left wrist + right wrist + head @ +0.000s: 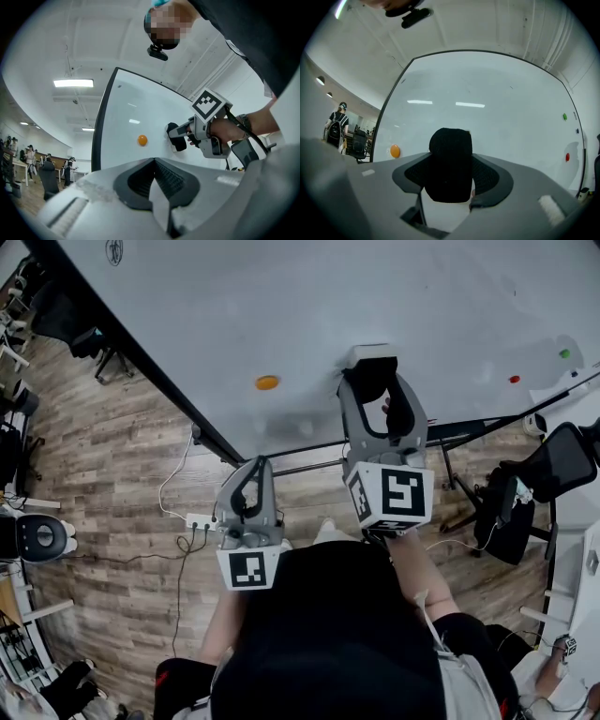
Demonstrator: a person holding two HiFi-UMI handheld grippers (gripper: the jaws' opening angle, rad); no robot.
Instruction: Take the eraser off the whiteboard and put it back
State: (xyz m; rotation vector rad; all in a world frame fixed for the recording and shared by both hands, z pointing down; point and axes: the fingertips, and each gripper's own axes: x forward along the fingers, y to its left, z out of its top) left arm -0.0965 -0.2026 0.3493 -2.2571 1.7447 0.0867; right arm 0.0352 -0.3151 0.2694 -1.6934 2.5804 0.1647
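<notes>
The eraser (370,381) sits flat against the whiteboard (328,306), between the jaws of your right gripper (372,371). Those jaws stand released, wide on either side and apparently not pinching it. Your left gripper (256,465) is clenched on nothing, held low and clear of the board. This looks like the step at the board itself. If you are taking the eraser, close squarely on its sides and pull straight off. If it is already returned, back straight out without brushing it.

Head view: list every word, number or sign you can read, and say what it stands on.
No text is readable.
Round mark in the corner of the whiteboard: too small to read.
Cube on the left gripper, cube on the right gripper: square marker patterns, no words.
</notes>
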